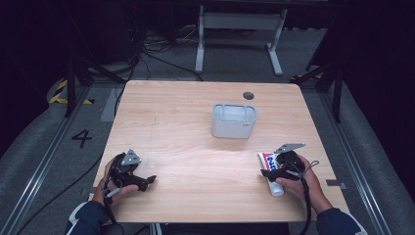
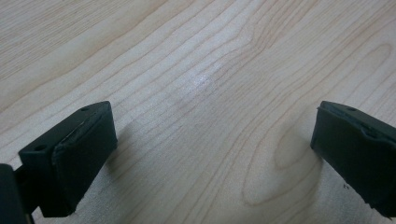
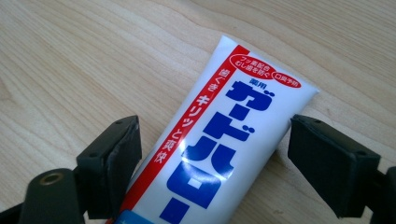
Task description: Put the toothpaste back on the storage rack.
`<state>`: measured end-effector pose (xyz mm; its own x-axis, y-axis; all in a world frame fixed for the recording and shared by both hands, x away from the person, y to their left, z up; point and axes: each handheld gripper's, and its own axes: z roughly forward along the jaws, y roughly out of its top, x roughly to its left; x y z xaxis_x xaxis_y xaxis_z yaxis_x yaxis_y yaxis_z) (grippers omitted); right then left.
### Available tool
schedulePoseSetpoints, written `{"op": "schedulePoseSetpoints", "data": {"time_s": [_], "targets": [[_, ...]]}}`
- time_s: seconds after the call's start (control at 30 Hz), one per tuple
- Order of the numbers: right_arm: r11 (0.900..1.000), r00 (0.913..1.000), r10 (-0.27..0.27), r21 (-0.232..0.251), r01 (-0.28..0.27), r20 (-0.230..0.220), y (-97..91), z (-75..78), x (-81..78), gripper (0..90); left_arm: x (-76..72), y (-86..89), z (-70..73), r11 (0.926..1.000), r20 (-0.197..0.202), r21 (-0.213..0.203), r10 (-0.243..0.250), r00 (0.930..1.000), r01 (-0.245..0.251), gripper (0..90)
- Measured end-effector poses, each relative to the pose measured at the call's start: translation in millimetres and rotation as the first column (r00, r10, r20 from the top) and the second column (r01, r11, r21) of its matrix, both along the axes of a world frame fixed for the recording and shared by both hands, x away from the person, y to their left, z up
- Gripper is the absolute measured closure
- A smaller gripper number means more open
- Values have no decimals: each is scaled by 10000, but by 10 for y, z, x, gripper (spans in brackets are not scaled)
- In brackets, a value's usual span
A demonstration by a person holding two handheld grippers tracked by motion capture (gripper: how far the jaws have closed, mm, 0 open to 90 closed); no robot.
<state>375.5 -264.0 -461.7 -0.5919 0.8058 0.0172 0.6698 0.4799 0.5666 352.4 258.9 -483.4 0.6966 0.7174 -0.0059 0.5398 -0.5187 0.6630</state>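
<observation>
A white toothpaste tube (image 3: 233, 112) with blue and red Japanese lettering lies flat on the wooden table (image 1: 195, 152) at the front right. In the high view the tube (image 1: 268, 160) has its cap toward the person. My right gripper (image 3: 215, 154) is open and straddles the tube, one jaw on each side; the left jaw is close against it and the right jaw stands slightly apart. In the high view the right gripper (image 1: 267, 172) sits low over the tube. My left gripper (image 2: 210, 135) is open wide over bare wood, and the left gripper (image 1: 150, 180) rests at the front left.
A white open-top container (image 1: 233, 129) with inner compartments stands in the middle of the table, a little toward the back. A round dark grommet (image 1: 248, 95) sits behind it near the far edge. A white table frame (image 1: 240, 29) and cables lie on the floor beyond.
</observation>
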Motion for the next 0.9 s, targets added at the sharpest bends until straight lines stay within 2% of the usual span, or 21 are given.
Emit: {"op": "schedulePoseSetpoints", "data": {"time_s": [0.4, 0.6, 0.67, 0.9], "targets": [[9998, 9997, -24, -198, 19, -250, 39, -1, 97, 202, 0, 0, 0, 10000, 0, -2, -1, 10000, 1, 7], [9993, 9980, -238, -306, 220, -593, 61, 14, 174, 218, 0, 0, 0, 10000, 0, 5, -4, 10000, 4, 7], [9990, 9958, -361, -307, 336, -836, 72, 16, 199, 226, 0, 0, 0, 10000, 0, 1, 1, 10000, -1, 7], [9951, 9931, -353, -959, 245, -1119, 146, 43, 241, 257, 0, 0, 0, 10000, -5, -1, -2, 10000, 2, 7]]}}
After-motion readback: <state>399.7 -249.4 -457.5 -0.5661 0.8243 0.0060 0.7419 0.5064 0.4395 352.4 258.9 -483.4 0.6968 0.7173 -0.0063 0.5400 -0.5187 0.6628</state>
